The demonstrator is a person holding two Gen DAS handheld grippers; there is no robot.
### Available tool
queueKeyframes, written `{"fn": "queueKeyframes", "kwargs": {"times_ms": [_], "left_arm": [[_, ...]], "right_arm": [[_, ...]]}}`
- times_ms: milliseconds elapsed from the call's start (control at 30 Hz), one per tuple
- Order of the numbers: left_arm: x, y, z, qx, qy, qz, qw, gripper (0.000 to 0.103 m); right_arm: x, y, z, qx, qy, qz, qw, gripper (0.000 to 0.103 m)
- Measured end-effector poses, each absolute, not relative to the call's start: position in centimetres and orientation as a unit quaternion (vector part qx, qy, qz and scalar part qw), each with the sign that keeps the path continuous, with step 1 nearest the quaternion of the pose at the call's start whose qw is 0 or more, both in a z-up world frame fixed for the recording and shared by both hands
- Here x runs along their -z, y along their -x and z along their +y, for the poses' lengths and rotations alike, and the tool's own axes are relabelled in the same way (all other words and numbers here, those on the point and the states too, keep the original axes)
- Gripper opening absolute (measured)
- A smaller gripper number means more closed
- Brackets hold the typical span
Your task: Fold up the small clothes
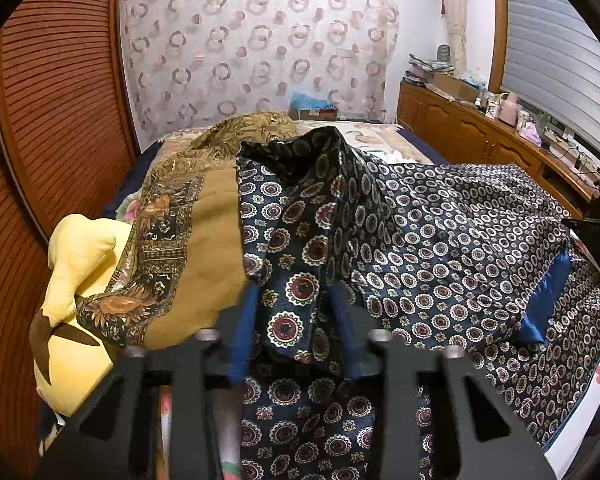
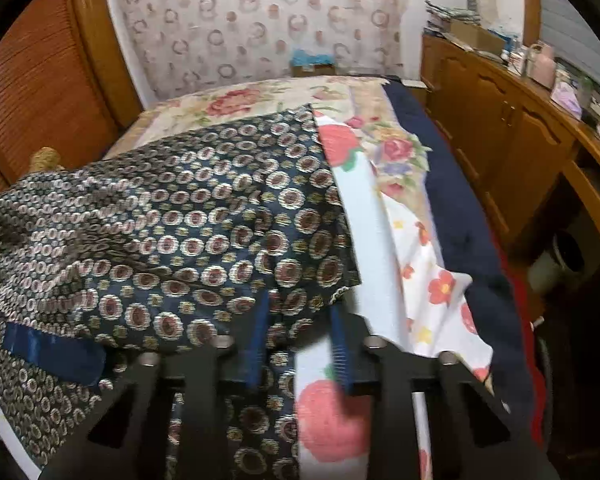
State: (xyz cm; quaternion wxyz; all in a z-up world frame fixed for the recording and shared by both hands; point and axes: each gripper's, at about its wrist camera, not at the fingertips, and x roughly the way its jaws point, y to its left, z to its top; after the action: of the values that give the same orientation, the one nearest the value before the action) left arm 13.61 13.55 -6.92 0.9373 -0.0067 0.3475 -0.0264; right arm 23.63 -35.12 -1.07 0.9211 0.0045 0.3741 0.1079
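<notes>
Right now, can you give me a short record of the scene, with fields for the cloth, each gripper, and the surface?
cloth: dark patterned scarf, lifted between both grippers
left gripper: shut on scarf edge
right gripper: shut on scarf corner
surface: bed with floral sheet
beside: brown scarf and yellow cloth at the left

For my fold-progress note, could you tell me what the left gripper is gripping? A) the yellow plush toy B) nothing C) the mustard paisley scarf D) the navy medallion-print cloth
D: the left gripper has the navy medallion-print cloth bunched between its blue fingers.
</notes>
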Motion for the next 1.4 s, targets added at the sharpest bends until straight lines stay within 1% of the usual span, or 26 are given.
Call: {"fn": "queueKeyframes", "kwargs": {"times_ms": [33, 100, 200, 367, 567, 800, 1033, 1133, 1167, 1200, 1233, 1300, 1367, 1400], "left_arm": [[6.9, -13.6, 13.6, 0.027, 0.009, 0.348, 0.937, 0.021], [6.6, -13.5, 13.7, 0.027, 0.010, 0.346, 0.938, 0.011], [6.1, -13.0, 13.3, 0.032, 0.008, 0.339, 0.940, 0.006], [4.6, -10.6, 13.4, 0.047, 0.025, 0.325, 0.944, 0.006], [5.3, -10.0, 13.9, 0.042, 0.011, 0.340, 0.940, 0.006], [5.3, -9.4, 15.8, 0.049, 0.044, 0.338, 0.939, 0.006], [5.1, -8.3, 16.9, 0.038, 0.048, 0.342, 0.938, 0.006], [5.8, -7.9, 17.1, 0.043, 0.053, 0.349, 0.935, 0.024], [6.0, -7.7, 17.2, 0.042, 0.054, 0.349, 0.934, 0.039], [6.1, -7.5, 17.3, 0.045, 0.058, 0.347, 0.935, 0.049], [6.2, -7.4, 17.5, 0.046, 0.060, 0.346, 0.935, 0.051], [6.3, -7.1, 17.7, 0.044, 0.066, 0.343, 0.936, 0.066], [6.1, -6.9, 17.7, 0.040, 0.068, 0.335, 0.939, 0.070], [5.9, -6.8, 17.7, 0.040, 0.069, 0.332, 0.940, 0.072]], "right_arm": [[0.9, -23.4, -35.0, -0.114, -0.001, 0.368, 0.923, 0.005], [0.5, -22.8, -34.7, -0.128, 0.004, 0.352, 0.927, 0.002], [-0.4, -21.6, -34.5, -0.133, 0.007, 0.330, 0.935, 0.002], [-2.5, -19.1, -34.8, -0.146, -0.003, 0.291, 0.946, 0.002], [-5.1, -15.4, -34.8, -0.176, -0.013, 0.256, 0.950, 0.002], [-4.4, -11.5, -34.2, -0.191, -0.006, 0.265, 0.945, 0.002], [-3.4, -8.0, -37.1, -0.182, -0.037, 0.279, 0.942, 0.002], [-1.1, -7.4, -37.1, -0.172, -0.021, 0.309, 0.935, 0.002], [-0.2, -7.2, -37.1, -0.168, -0.014, 0.319, 0.933, 0.002], [0.4, -7.2, -36.9, -0.163, -0.008, 0.327, 0.931, 0.002], [0.9, -7.0, -36.9, -0.161, -0.005, 0.332, 0.929, 0.002], [1.7, -6.8, -37.0, -0.157, 0.000, 0.339, 0.928, 0.003], [1.6, -7.0, -36.9, -0.144, 0.010, 0.338, 0.930, 0.006], [1.5, -7.0, -36.9, -0.139, 0.015, 0.336, 0.931, 0.012]]}}
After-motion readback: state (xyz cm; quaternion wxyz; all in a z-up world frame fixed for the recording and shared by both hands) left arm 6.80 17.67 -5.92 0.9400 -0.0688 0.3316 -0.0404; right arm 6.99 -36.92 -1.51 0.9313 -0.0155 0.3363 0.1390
